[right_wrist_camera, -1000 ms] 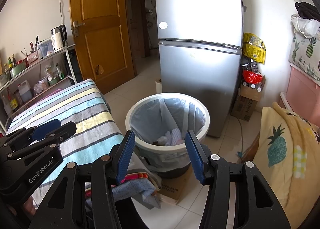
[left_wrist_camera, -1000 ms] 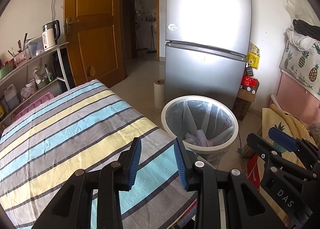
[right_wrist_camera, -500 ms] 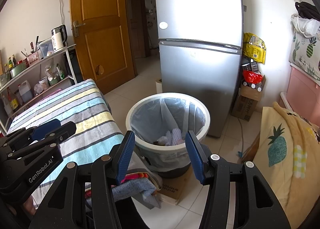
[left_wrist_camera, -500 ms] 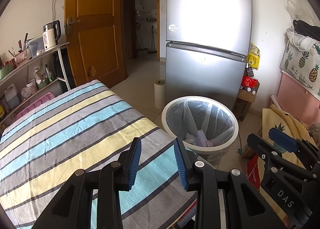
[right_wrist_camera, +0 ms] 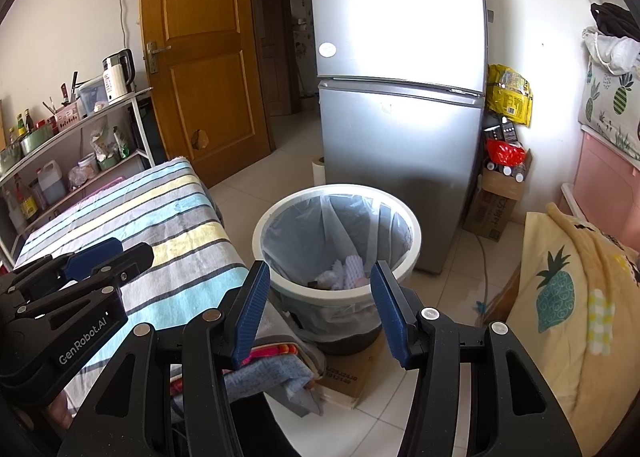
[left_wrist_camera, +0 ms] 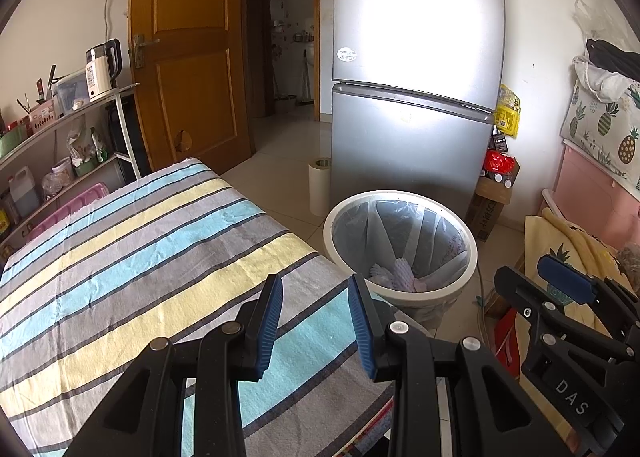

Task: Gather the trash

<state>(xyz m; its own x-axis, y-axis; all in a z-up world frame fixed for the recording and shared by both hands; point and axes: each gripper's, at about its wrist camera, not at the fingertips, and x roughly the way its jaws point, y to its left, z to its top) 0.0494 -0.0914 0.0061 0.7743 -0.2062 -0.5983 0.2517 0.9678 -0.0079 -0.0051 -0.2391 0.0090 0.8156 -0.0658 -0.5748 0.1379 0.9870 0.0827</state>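
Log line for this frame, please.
left gripper: open, empty | right gripper: open, empty | bin: lined, trash inside | striped table

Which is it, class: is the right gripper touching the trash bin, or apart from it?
Apart. In the right wrist view the right gripper hangs open and empty short of the trash bin; neither blue pad meets the white rim.

Trash bin (left_wrist_camera: 400,245) (right_wrist_camera: 338,233): round, upright on the tiled floor, white rim, dark lower body. Clear plastic liner (left_wrist_camera: 420,229) (right_wrist_camera: 348,225) folded over the rim, hanging in creases inside. Bin stands just in front of the silver fridge (left_wrist_camera: 416,97) and close beside the corner of the striped cloth (left_wrist_camera: 132,257). Contents: pale crumpled trash (left_wrist_camera: 396,273) (right_wrist_camera: 348,269) at the bottom, white and lilac pieces, some with a netted foam texture. Bin mostly empty above that.
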